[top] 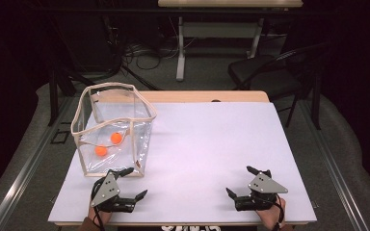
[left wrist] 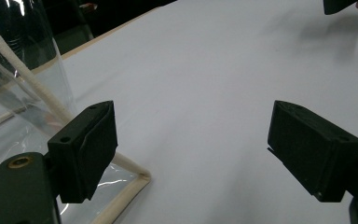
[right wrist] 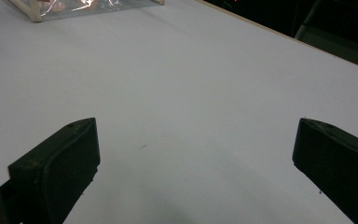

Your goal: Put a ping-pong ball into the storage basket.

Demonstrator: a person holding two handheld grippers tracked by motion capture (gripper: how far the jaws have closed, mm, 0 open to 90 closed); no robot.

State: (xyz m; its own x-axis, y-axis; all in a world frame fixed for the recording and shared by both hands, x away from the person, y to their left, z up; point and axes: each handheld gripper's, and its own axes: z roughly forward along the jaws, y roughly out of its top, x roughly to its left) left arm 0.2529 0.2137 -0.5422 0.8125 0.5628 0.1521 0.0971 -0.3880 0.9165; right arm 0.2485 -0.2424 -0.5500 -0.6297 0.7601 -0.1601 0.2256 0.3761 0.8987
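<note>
Just beside the left claw, a clear bag holding two orange balls was seen; both the left and the right claw were spread wide, gripping nothing, on the desk.

White rectangular tabletop with pale wooden edge; black folding chair stood behind its far right corner; tangled black cables lay on grey carpeted floor beyond.

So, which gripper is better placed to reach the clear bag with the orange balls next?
Probably the left gripper. It is open right beside the clear bag's near corner, one jaw by the trim. The right gripper, also open, sits far across the white table.
</note>
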